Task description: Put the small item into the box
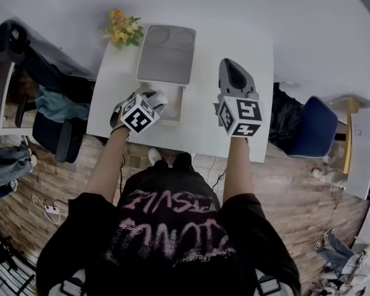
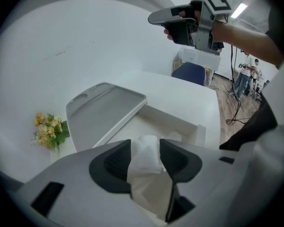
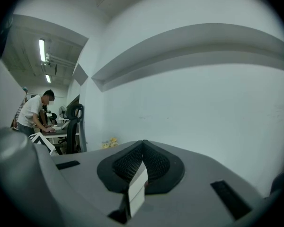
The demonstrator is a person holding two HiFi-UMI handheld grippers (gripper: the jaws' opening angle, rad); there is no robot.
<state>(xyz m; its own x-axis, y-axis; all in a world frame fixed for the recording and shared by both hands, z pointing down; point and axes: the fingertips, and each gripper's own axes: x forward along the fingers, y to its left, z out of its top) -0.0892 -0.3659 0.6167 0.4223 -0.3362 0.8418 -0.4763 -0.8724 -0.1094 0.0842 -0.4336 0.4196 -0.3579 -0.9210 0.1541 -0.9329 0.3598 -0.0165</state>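
Over the open box (image 2: 175,121) the left gripper (image 1: 155,97) tips down, with the arm reaching forward. Its jaws are spread wide, and a small white crumpled wad (image 2: 146,148) sits between them, above the inside of the box. I cannot tell if the pads touch it. The right gripper (image 1: 230,68) is held up off the counter (image 1: 203,125). It points at the wall, jaws pressed together with nothing in them. The marker cubes (image 1: 139,114) show black squares, no words. Pink letters on the black shirt (image 1: 166,227) are upside down and too smeared to read. The gray lid (image 1: 166,54) lies open behind the box.
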